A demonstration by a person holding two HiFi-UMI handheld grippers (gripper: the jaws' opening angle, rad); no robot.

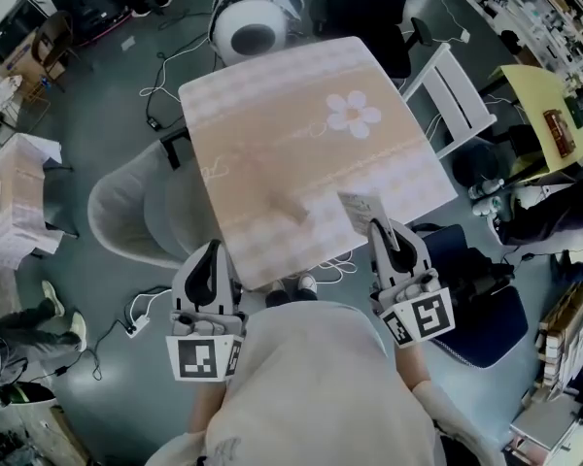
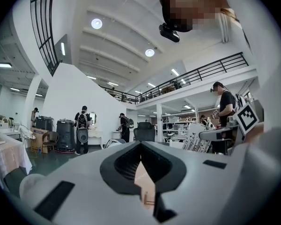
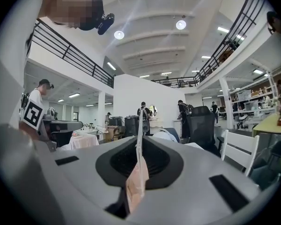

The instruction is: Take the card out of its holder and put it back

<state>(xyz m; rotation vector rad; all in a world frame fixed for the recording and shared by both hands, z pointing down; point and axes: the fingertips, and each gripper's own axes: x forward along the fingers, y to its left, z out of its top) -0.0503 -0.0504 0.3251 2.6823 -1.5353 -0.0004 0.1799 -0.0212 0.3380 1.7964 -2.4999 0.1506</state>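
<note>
Holding card (image 1: 361, 212) in your right gripper (image 1: 377, 225), jaws clamped on it. Card pale, thin, small print, above table (image 1: 262, 124) near edge, 6 o'clock from flower print (image 1: 354, 115). Long axis toward 12 o'clock. Left gripper (image 1: 211, 248) closed, empty.

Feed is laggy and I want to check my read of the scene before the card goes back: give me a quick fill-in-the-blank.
1. The card is clamped edge-on in the ___ gripper.
2. The beige tablecloth carries one white ___ print.
3. The slatted chair on that gripper's side of the table is ___.

Missing words: right; flower; white
</note>
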